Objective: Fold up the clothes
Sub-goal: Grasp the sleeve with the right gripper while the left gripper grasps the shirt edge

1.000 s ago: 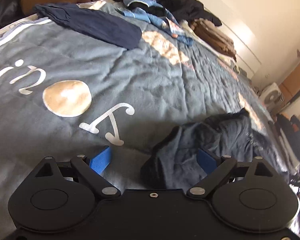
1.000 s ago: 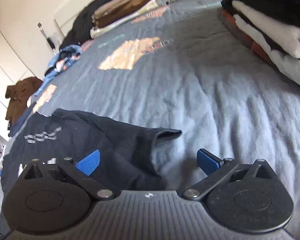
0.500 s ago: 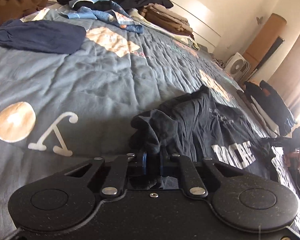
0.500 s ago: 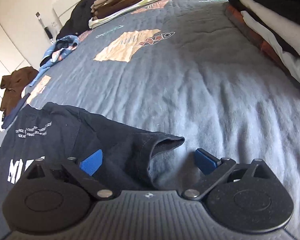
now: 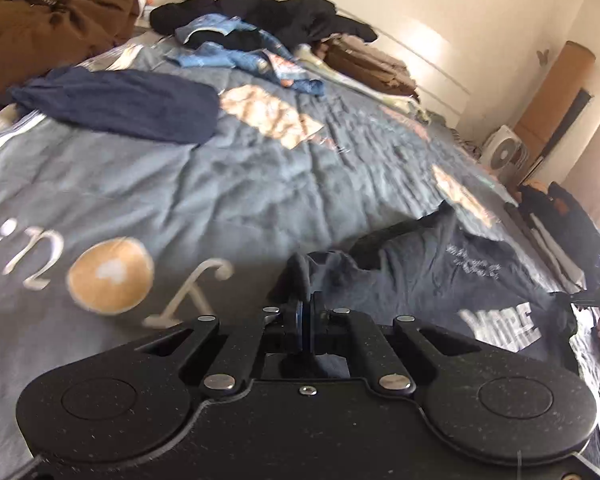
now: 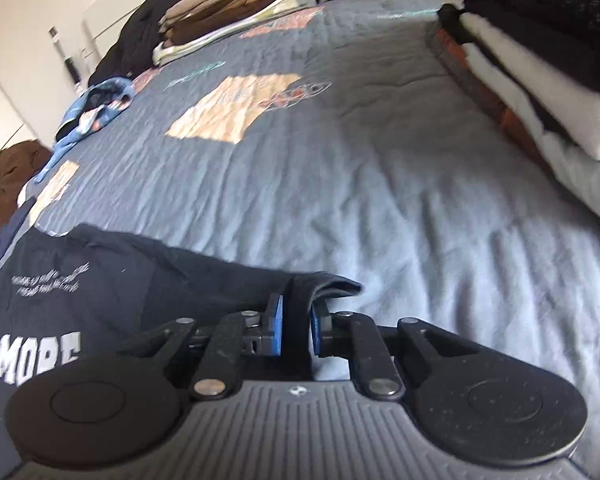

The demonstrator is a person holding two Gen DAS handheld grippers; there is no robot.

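Dark T-shirt (image 6: 100, 288) lies on bed (image 6: 380, 200), near edge. Left hand-held gripper (image 5: 306, 314) clamped on one sleeve; right hand-held gripper (image 6: 296, 322) closing on the other. Risk: thin bunched cloth slipping free when lifted, skewing the fold.

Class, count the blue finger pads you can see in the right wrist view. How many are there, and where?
2. One blue pad sits left of the dark T-shirt sleeve, the other blue pad right of it, both closing on the sleeve. None seems hidden.
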